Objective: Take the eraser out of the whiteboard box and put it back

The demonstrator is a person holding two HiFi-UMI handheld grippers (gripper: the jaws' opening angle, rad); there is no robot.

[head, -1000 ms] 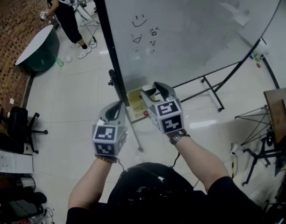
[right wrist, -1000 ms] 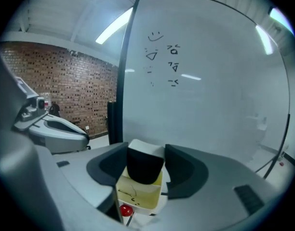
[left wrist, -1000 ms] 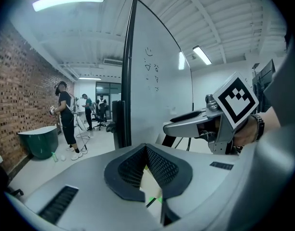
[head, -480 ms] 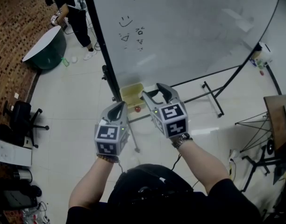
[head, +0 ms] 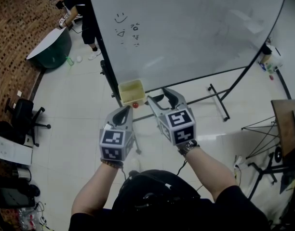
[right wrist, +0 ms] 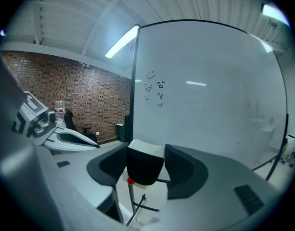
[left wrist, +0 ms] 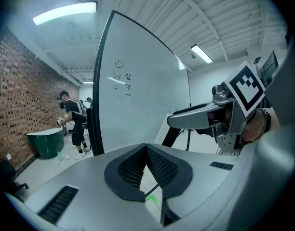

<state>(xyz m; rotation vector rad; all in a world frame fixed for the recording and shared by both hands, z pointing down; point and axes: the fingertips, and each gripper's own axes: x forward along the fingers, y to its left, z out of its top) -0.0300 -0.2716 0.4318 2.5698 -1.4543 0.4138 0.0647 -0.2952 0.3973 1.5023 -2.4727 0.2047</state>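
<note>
The jaws of my right gripper (right wrist: 145, 150) grip the eraser (right wrist: 144, 167), my left gripper (left wrist: 146, 148) has its jaws closed and empty, so I should release only squarely over the whiteboard box (head: 133, 90).

Pale tiled floor (head: 75, 129), brick wall (head: 12, 37) at left, black office chair (head: 20, 115), strip lights (left wrist: 65, 12) overhead — bright.

a lab-like workroom — brick wall (head: 12, 42), tiled floor (head: 75, 124), a standing whiteboard (head: 195, 32), an office chair (head: 22, 117), folding stands (head: 265, 126), strip lights (left wrist: 65, 12) overhead.
</note>
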